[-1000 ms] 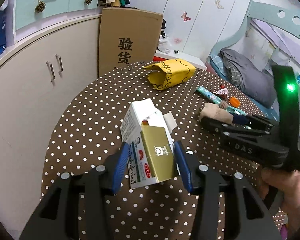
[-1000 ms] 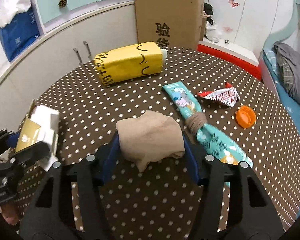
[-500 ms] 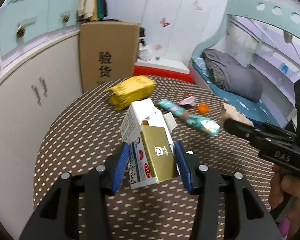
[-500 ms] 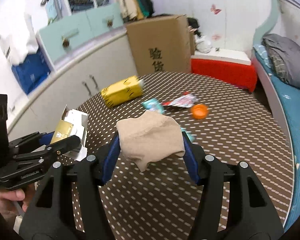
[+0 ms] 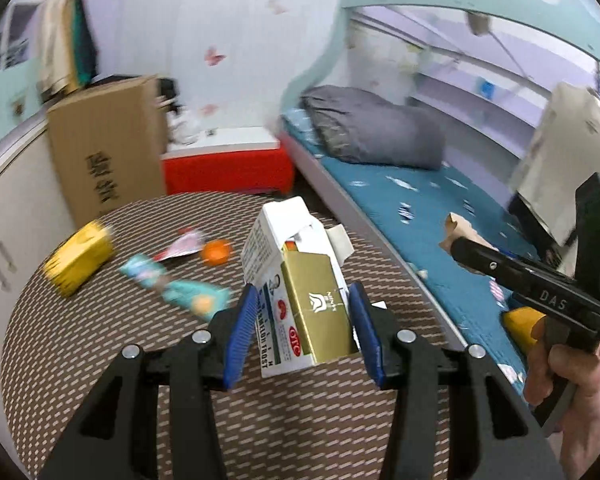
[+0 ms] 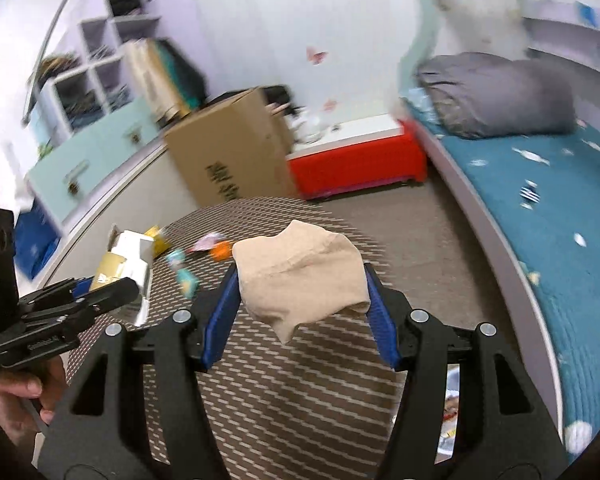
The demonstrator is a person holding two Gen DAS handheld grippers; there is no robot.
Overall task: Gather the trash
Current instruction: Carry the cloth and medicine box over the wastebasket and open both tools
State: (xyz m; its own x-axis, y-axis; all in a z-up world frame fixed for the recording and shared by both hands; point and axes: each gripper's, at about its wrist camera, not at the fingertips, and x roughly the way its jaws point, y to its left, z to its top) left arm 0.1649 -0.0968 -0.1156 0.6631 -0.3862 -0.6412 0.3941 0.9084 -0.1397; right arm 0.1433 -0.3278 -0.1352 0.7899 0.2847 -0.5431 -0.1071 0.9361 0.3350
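Observation:
My left gripper (image 5: pixel 302 330) is shut on a white and gold carton (image 5: pixel 300 284) and holds it above the dotted round table (image 5: pixel 100 344). My right gripper (image 6: pixel 300 316) is shut on a beige crumpled cloth (image 6: pixel 300 276), lifted above the table's right side. On the table lie a yellow pack (image 5: pixel 78 262), a teal wrapper (image 5: pixel 176 290), a red-white wrapper (image 5: pixel 184 244) and an orange cap (image 5: pixel 216 252). The right gripper also shows at the right in the left wrist view (image 5: pixel 512 268), the left gripper at the left in the right wrist view (image 6: pixel 56 312).
A cardboard box (image 5: pixel 104 152) stands behind the table beside white cupboards (image 6: pixel 132 188). A red bench (image 5: pixel 228 168) sits by the far wall. A bed with a blue sheet (image 5: pixel 412 208) and a grey pillow (image 5: pixel 376 132) runs along the right.
Both grippers have risen and swung right with their loads; the table items have dropped lower and left in view, and the bed now fills the right side. Grips unchanged.

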